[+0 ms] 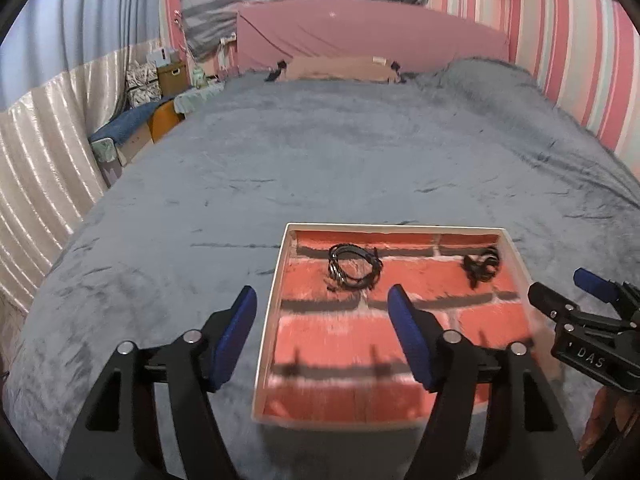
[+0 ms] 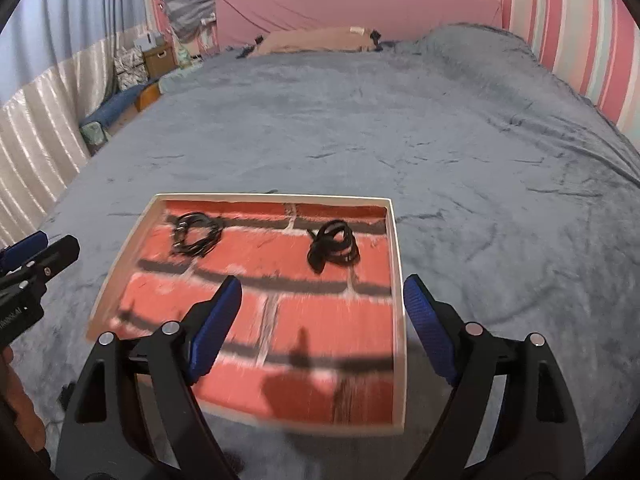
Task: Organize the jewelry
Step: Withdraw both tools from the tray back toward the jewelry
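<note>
Two black cord bundles sit in the far half of the brick-lined tray (image 1: 276, 280), well apart. Your left claw (image 1: 322, 312) is spread wide, holding nothing, straddling the tray's left wall; the looser bundle (image 1: 354, 266) lies just ahead of it, between its fingers. Your right claw (image 2: 322, 300) is wide too, empty, straddling the right wall; the tighter bundle (image 2: 332, 246) lies just ahead, slightly left of centre. Tray rests flat on the grey bed cover (image 2: 440, 120). Near half of the tray is blurred.
</note>
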`<action>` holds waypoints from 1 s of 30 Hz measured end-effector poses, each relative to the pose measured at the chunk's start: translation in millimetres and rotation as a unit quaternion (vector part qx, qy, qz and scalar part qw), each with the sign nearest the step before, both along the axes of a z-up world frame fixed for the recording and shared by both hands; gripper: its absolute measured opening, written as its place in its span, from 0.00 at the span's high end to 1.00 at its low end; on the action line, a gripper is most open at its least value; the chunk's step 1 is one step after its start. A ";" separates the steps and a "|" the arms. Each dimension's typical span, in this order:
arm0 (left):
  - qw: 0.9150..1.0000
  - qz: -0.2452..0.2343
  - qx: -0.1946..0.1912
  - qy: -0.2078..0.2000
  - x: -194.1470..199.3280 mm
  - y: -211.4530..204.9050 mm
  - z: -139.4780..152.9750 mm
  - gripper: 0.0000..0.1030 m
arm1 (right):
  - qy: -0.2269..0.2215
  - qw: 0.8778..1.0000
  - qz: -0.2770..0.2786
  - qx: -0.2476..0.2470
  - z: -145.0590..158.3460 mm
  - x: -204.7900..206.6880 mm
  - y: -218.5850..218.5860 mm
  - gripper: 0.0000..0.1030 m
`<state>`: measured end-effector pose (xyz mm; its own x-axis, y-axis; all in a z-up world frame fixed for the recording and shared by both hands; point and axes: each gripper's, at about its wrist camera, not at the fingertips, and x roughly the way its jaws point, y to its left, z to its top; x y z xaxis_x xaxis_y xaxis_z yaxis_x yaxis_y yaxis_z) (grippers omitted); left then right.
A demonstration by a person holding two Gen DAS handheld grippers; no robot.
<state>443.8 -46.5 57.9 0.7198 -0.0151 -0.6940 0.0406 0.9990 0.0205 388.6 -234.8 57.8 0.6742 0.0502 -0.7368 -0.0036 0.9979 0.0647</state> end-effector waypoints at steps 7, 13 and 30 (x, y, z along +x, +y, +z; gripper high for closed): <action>0.999 0.006 -0.021 -0.036 -92.3 13.7 36.3 0.19 | -0.052 0.998 0.008 -0.017 30.2 -94.8 3.4 0.16; 0.996 0.014 -0.029 -0.078 -179.0 35.6 54.5 0.09 | -0.093 0.995 0.015 -0.029 42.2 -185.0 9.2 0.10; 0.997 0.040 -0.013 -0.064 -304.4 89.2 -8.9 0.09 | -0.086 0.995 -0.041 -0.043 -31.2 -326.1 -13.8 0.05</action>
